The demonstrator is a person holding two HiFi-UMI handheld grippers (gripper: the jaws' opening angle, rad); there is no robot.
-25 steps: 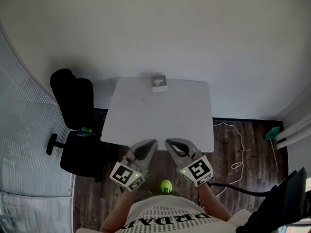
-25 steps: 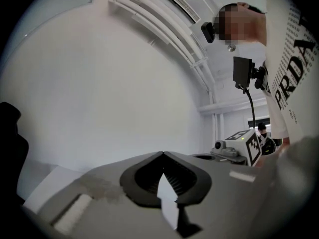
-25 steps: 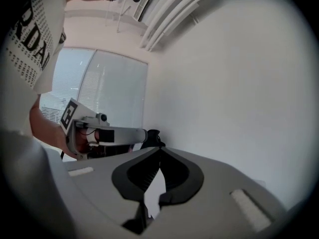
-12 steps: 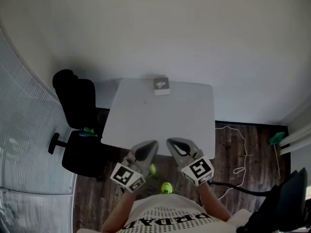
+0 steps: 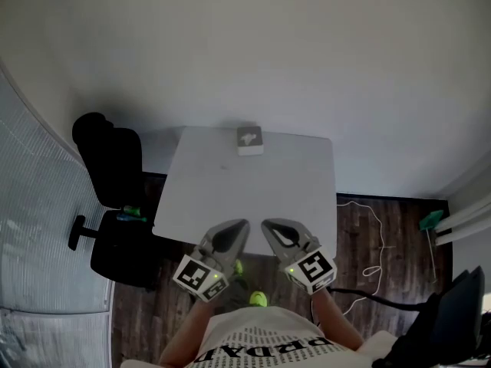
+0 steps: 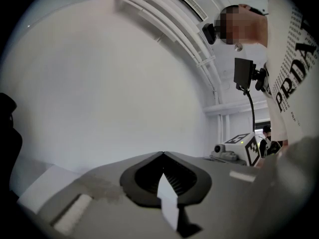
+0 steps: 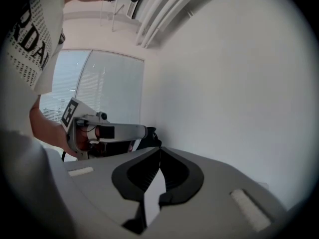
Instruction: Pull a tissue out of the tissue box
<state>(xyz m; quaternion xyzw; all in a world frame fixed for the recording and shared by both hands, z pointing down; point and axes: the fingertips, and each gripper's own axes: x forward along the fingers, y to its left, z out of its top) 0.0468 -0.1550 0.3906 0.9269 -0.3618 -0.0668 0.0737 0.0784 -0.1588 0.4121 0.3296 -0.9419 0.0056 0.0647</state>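
Observation:
A small white tissue box (image 5: 249,139) with a tissue sticking up stands at the far edge of the white table (image 5: 253,186). My left gripper (image 5: 239,227) and right gripper (image 5: 268,226) hover side by side over the table's near edge, far from the box. Both are shut with nothing between the jaws. In the left gripper view the left gripper (image 6: 162,154) points at the bare white wall, its tips meeting. The right gripper (image 7: 159,149) looks the same in the right gripper view. The box appears in neither gripper view.
A black office chair (image 5: 115,182) stands left of the table, beside a frosted glass wall (image 5: 38,228). Yellow-green balls (image 5: 260,299) lie on the dark wood floor by the person's feet. A white cable (image 5: 374,240) and a green object (image 5: 430,221) lie to the right.
The head view has drifted slightly, so table and chair sit a little differently in frame. Both grippers stay shut and keep their place over the near edge.

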